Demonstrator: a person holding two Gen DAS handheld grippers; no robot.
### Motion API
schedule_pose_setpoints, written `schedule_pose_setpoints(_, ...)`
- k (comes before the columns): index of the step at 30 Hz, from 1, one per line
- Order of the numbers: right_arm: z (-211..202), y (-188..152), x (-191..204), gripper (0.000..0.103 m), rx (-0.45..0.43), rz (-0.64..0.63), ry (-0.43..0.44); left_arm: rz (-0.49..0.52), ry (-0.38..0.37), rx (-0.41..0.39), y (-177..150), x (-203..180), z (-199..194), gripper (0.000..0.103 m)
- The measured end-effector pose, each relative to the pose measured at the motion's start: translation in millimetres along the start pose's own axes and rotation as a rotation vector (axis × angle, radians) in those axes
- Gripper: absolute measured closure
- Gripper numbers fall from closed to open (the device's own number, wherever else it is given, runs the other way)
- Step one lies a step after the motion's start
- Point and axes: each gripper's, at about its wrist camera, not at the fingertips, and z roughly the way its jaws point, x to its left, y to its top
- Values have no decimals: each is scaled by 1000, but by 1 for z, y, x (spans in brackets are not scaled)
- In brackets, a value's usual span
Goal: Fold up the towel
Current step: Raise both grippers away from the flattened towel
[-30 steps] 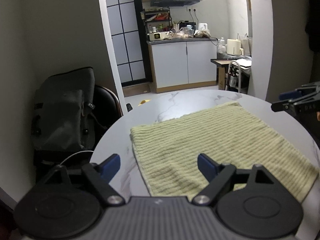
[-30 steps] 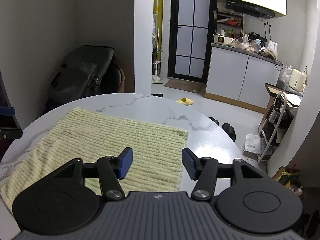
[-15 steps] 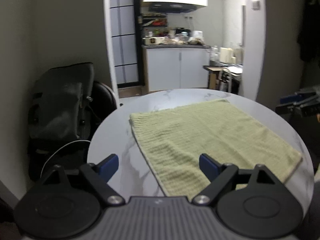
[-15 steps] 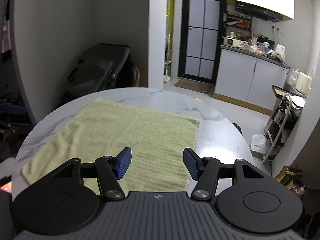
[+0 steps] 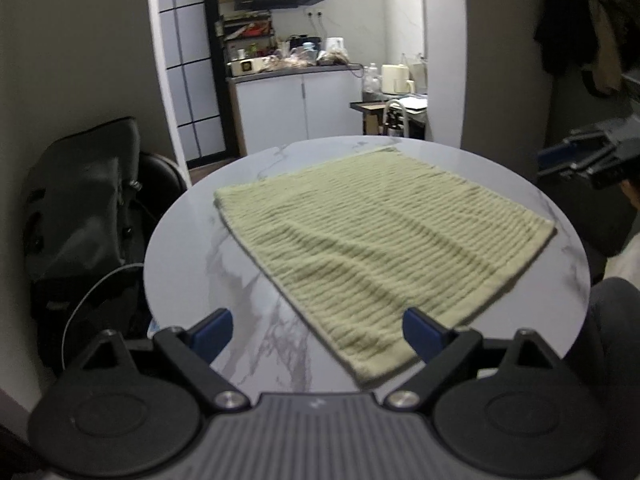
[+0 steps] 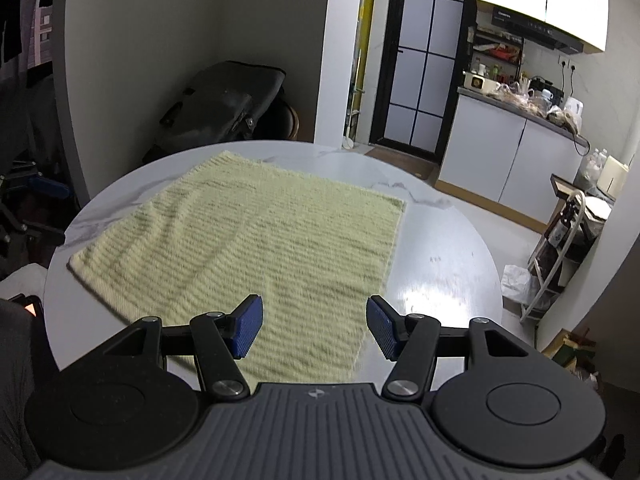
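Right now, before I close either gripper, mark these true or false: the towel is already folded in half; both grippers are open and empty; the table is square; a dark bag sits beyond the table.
1. The towel is folded in half. False: it lies spread flat in one layer.
2. The left gripper and right gripper are open and hold nothing. True.
3. The table is square. False: it is round, marble-patterned.
4. A dark bag sits beyond the table. True.
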Motion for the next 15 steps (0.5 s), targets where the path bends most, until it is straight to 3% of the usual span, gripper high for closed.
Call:
schedule_pose_setpoints(4,-4,-9,-2,41,12,8,-5,-32,1,-4,-3,9,-6,9)
schedule_pose_setpoints(15,-12,-29,-8,41,39,19,-5,25,-19,-22,-14,0,-12,9)
